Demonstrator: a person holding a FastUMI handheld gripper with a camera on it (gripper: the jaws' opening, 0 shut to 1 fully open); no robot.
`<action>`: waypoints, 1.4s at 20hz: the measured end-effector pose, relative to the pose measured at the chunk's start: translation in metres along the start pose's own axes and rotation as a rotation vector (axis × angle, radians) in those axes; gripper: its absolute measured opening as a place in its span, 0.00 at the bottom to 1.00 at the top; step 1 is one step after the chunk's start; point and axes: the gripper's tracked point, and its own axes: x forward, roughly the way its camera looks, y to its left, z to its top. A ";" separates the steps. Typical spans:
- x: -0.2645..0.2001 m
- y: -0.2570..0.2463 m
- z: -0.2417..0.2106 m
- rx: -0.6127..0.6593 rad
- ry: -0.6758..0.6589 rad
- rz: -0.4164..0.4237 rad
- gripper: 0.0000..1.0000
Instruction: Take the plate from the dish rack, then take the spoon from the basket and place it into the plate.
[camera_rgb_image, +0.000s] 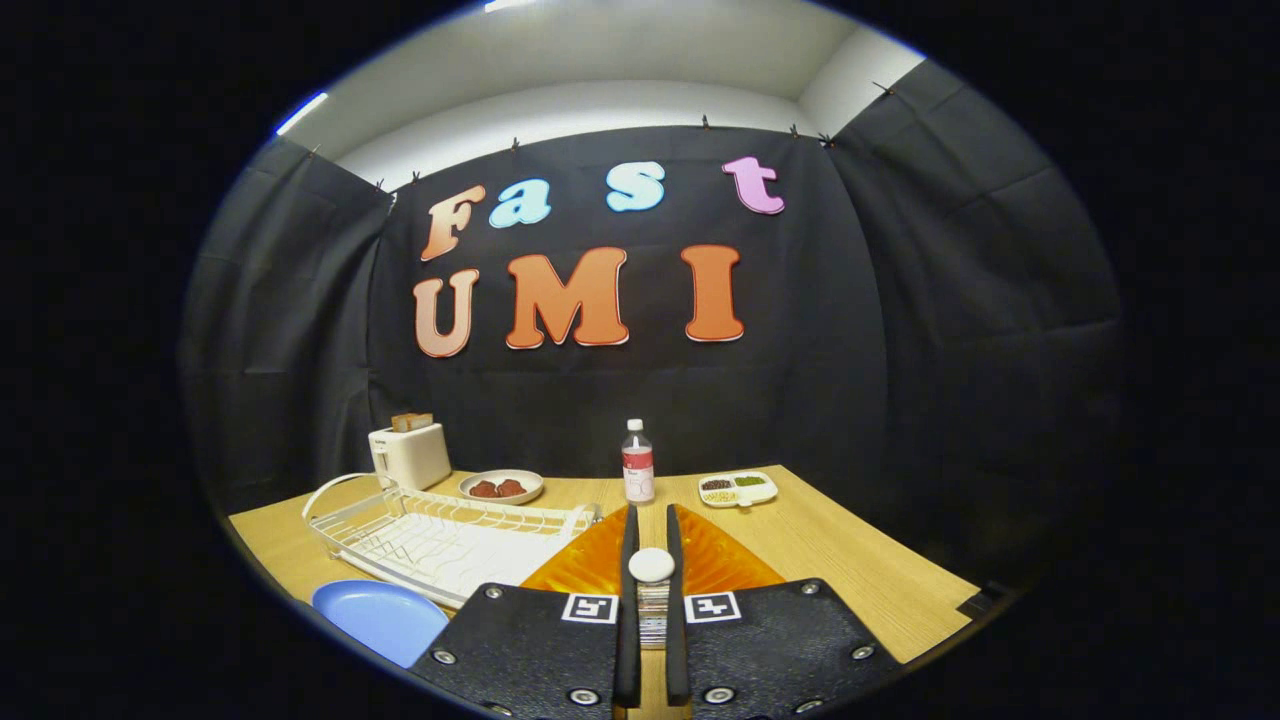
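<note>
Fingers (652, 600) pinching spoon (652, 566), blue plate (380, 618) bare, dish rack (450, 535) beside

The hand-held gripper (651, 590) sits at the bottom centre of the frame, pointing forward and held level. Its two orange fingers (585, 565) stand close together, nearly parallel, both pressing on a spoon (652, 566) whose white rounded end shows between them, with only a narrow gap left.

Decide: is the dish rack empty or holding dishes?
Empty: bare wires in dish rack; blue plate lies beside it; gripper grips a white spoon.
</note>
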 end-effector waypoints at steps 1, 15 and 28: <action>-0.007 0.006 0.008 -0.001 -0.011 0.003 0.10; -0.072 0.165 0.020 0.005 -0.004 0.232 0.10; -0.057 0.277 -0.079 0.015 0.192 0.433 0.10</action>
